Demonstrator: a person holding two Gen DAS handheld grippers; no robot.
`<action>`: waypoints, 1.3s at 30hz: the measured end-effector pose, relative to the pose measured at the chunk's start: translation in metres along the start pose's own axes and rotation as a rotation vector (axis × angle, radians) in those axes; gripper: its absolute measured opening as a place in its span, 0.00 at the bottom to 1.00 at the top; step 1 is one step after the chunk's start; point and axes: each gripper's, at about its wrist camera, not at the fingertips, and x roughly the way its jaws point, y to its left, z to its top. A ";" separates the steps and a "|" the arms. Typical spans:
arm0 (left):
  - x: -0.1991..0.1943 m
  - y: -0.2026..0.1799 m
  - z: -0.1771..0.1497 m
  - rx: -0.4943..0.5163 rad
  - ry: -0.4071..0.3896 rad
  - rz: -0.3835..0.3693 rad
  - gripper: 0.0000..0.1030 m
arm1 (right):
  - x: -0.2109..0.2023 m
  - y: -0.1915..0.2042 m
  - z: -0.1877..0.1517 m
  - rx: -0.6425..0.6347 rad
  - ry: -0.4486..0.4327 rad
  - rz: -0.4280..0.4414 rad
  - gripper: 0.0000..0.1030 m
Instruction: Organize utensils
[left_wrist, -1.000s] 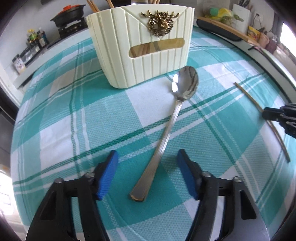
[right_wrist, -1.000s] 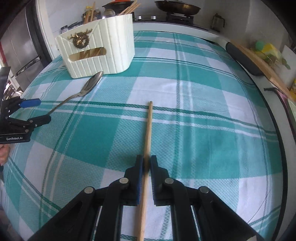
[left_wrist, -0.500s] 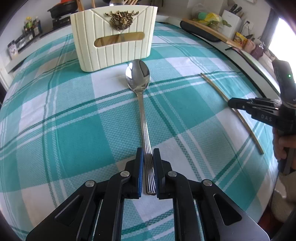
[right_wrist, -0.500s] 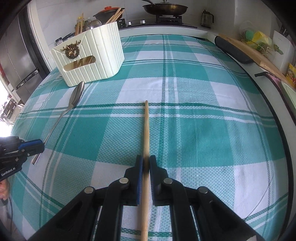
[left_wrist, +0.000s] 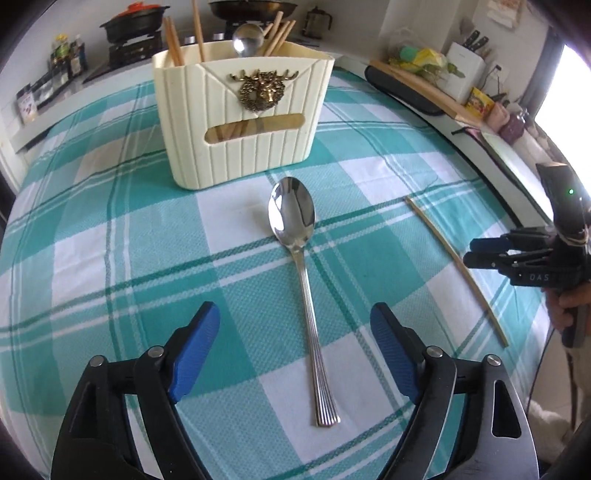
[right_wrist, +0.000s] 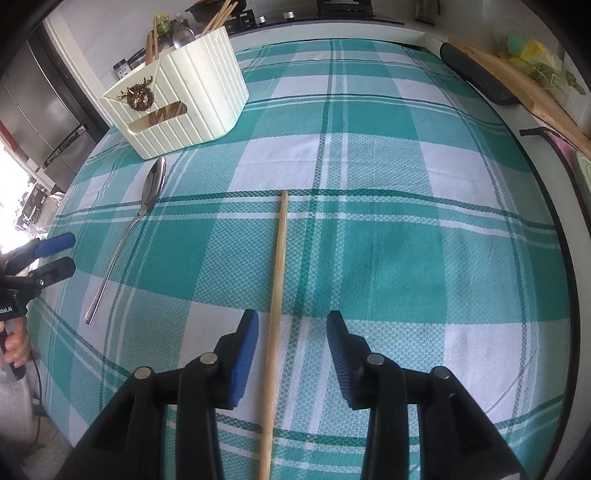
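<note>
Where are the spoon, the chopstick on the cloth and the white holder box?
spoon (left_wrist: 291, 214), left wrist view, on its shiny bowl.
chopstick (right_wrist: 279, 266), right wrist view, on the middle of the stick.
white holder box (left_wrist: 236, 155), left wrist view, on its ribbed front wall.

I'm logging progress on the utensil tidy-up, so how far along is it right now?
Partly done: the cream holder already has several chopsticks and a spoon standing in it. Nothing is in hand. The left gripper has just opened around the spoon, which lies on the tablecloth; the right gripper has just opened around the chopstick, also lying flat. Both still need to go into the holder.
</note>
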 end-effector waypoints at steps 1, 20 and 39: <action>0.008 0.000 0.007 0.004 0.006 0.009 0.83 | 0.001 0.002 0.002 -0.014 0.009 -0.009 0.38; 0.061 -0.017 0.053 0.100 -0.006 0.134 0.41 | 0.036 0.032 0.067 -0.071 -0.026 -0.096 0.06; -0.128 0.003 0.001 -0.012 -0.426 0.058 0.41 | -0.146 0.063 0.016 -0.094 -0.510 0.131 0.06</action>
